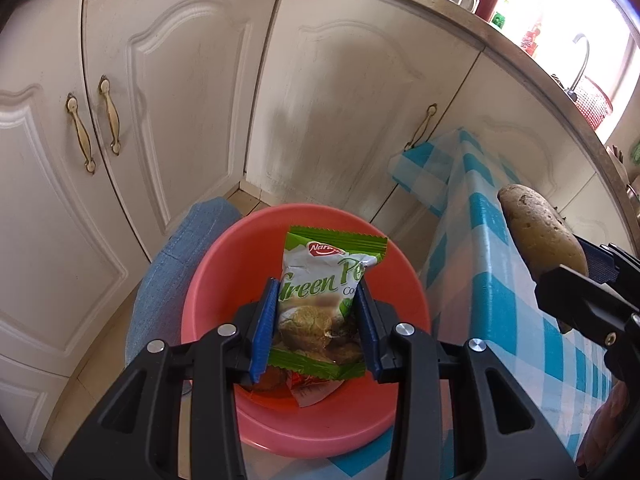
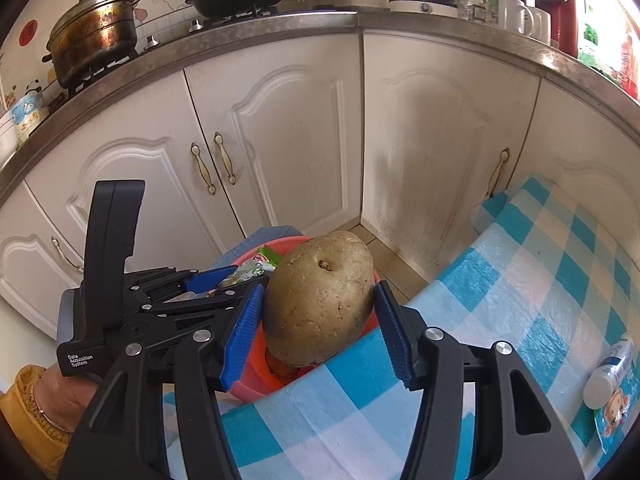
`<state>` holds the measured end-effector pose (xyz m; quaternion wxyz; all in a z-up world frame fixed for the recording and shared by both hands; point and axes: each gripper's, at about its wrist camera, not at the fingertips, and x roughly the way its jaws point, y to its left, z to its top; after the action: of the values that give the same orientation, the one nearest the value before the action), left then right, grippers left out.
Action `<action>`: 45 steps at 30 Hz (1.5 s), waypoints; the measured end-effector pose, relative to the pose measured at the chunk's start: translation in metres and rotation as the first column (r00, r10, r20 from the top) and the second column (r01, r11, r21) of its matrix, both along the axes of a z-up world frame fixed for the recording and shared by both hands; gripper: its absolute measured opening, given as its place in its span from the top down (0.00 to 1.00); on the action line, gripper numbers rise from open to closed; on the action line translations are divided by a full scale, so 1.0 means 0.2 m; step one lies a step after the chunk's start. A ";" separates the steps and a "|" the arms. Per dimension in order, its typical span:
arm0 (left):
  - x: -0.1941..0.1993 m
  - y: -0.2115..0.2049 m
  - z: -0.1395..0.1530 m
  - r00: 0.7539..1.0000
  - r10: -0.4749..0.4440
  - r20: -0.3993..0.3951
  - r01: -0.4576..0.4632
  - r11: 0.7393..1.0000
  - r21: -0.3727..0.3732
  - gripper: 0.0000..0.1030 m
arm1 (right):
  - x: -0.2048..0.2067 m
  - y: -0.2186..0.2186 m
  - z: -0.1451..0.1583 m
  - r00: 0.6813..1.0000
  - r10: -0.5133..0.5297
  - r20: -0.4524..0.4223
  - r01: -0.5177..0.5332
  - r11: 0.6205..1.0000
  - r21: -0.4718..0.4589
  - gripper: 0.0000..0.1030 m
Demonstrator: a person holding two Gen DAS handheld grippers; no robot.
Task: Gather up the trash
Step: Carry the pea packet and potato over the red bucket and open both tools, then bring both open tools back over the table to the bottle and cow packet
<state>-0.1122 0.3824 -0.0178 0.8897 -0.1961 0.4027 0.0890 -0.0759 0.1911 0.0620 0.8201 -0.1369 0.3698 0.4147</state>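
I see my left hand-held gripper [image 1: 316, 328] poised over the pink basin [image 1: 208, 280], clenched on a green snack packet [image 1: 320, 312]. My right hand-held gripper [image 2: 320, 328] grips a potato [image 2: 320, 300] above the basin's rim. Only the right view shows a small white bottle [image 2: 608, 372] on the checkered desk [image 2: 520, 280].

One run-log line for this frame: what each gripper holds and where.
left gripper: shut on green snack packet, above pink basin | right gripper: shut on potato, beside basin at checkered tablecloth edge
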 end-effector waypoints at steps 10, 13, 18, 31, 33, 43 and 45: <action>0.04 0.05 -0.15 0.996 0.028 -0.088 -0.031 0.999 -0.027 0.17 | 0.04 0.08 -0.09 0.999 0.000 -0.041 0.000 1.000 -0.007 0.23; 0.02 0.08 -0.18 0.993 0.054 -0.100 -0.058 0.998 -0.035 0.17 | 0.05 0.01 -0.07 0.999 -0.030 -0.044 0.033 0.998 0.054 0.15; -0.01 0.09 -0.15 0.994 0.077 -0.080 -0.080 0.996 -0.033 0.14 | 0.08 -0.16 0.00 0.993 -0.108 -0.050 0.113 0.985 0.131 0.12; -0.11 0.02 0.13 0.982 0.045 0.182 -0.037 0.998 -0.050 0.10 | 0.06 -0.51 0.10 0.976 -0.206 0.067 0.175 0.932 0.318 0.05; -0.12 0.00 0.19 0.975 0.025 0.221 -0.013 0.998 -0.057 0.07 | 0.06 -0.55 0.13 0.971 -0.224 0.082 0.187 0.928 0.322 0.05; -0.11 -0.18 0.40 0.960 -0.065 0.271 0.075 0.997 -0.029 0.04 | 0.08 -0.82 0.18 0.951 -0.307 0.045 0.257 0.860 0.441 0.04; -0.11 -0.22 0.43 0.951 -0.077 0.301 0.089 0.996 -0.028 0.04 | 0.09 -0.88 0.18 0.943 -0.329 0.039 0.277 0.846 0.456 0.04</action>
<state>-0.1351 0.3387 0.0684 0.9391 -0.2084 0.2729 0.0125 -0.0589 0.0159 0.0985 0.9046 0.0905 0.2340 0.3447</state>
